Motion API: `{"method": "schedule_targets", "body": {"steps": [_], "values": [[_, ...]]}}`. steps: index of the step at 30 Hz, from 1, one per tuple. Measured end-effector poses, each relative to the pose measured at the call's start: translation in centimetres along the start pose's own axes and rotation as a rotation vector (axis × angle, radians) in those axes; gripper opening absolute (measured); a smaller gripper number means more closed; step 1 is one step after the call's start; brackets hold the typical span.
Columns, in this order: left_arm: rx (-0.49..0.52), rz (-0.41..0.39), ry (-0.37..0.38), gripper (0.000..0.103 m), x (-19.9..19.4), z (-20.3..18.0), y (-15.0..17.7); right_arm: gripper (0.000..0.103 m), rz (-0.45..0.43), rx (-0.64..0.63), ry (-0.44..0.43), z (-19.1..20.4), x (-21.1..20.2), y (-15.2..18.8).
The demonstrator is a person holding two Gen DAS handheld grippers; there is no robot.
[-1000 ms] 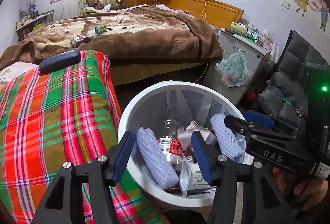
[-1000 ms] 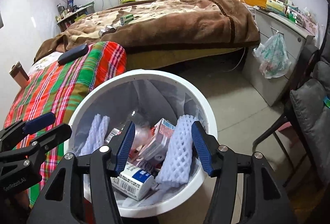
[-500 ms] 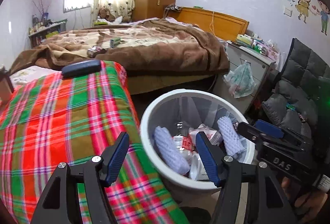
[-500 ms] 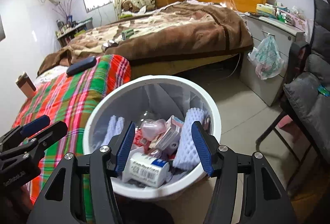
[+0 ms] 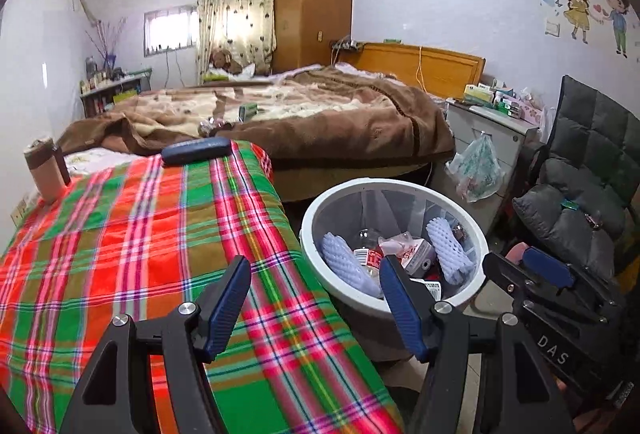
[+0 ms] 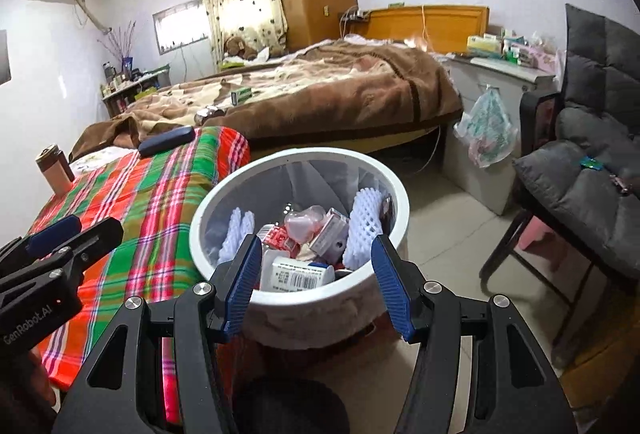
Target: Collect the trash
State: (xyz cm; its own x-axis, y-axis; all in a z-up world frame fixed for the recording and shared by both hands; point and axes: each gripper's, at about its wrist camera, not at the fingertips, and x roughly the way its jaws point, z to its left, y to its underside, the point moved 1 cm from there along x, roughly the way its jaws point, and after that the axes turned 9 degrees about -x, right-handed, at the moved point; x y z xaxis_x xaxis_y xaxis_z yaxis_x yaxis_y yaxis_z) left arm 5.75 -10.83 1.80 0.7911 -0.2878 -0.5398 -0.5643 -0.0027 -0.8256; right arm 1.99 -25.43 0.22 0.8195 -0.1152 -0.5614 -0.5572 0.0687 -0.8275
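Left gripper point(image 5: 316, 304) and right gripper point(image 6: 314, 284), jaws apart and empty, poised above the white bin point(image 6: 224, 194) of foam sleeves, cartons and bottle beside the plaid cover point(image 5: 140, 234), likely free for litter remaining on the far brown bed point(image 5: 320, 114).

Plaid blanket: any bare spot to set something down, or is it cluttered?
The plaid blanket is mostly bare between the dark case at its far edge and the brown cup at its far left. Crowded: the white bin, packed with trash.
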Motion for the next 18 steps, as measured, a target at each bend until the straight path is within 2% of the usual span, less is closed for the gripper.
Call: {"method": "schedule_targets", "body": {"steps": [4, 18], "values": [[0.009, -0.039, -0.015, 0.066, -1.4, 0.2, 1.0, 0.059, -0.023, 0.003, 0.018, 0.6, -0.5, 0.4], [0.006, -0.026, -0.032, 0.066, -2.6, 0.5, 2.6, 0.058, -0.046, 0.017, 0.026, 1.6, -1.5, 1.6]]}}
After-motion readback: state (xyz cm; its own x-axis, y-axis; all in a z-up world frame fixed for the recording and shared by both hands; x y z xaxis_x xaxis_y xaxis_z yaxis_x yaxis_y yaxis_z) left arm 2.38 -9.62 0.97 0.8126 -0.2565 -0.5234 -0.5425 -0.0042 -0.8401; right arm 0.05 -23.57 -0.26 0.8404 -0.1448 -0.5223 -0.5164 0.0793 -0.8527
